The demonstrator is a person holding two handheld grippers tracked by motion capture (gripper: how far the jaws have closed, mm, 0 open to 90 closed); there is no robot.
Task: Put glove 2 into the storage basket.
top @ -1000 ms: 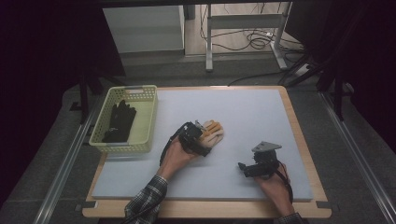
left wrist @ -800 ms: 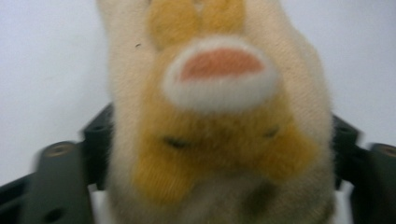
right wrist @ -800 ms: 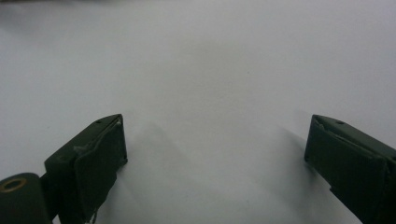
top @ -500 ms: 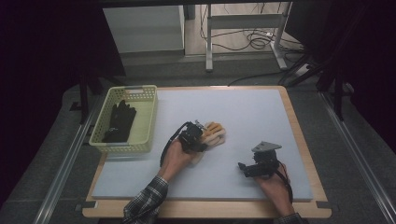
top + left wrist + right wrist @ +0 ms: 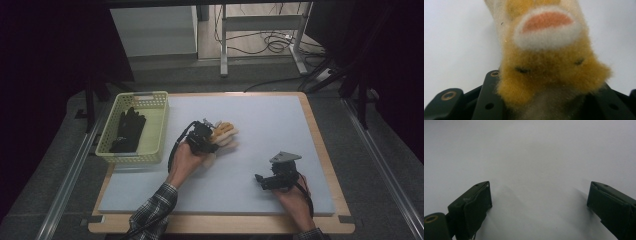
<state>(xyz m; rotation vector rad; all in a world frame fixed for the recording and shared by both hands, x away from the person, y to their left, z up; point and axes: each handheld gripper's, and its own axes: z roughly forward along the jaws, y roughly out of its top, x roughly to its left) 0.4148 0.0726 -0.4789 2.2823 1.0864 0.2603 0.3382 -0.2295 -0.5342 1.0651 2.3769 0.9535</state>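
Left gripper [image 5: 210, 140] clamping unlabelled orange glove [image 5: 549, 65]

High view: fixed overhead, on the person's side, faces forward and down, takes in the whole white table mat [image 5: 260, 125], yellow basket [image 5: 157, 117] at left, floor and desk legs beyond. Left gripper view: rides the left gripper [image 5: 204, 139], looks along its jaws, very near a fuzzy orange-and-white glove [image 5: 549, 57], mat behind. Right gripper view: rides the right gripper [image 5: 260, 178], low and close over bare mat, jaws at the bottom corners. Shared: the mat in all three; the glove in high and left gripper views.
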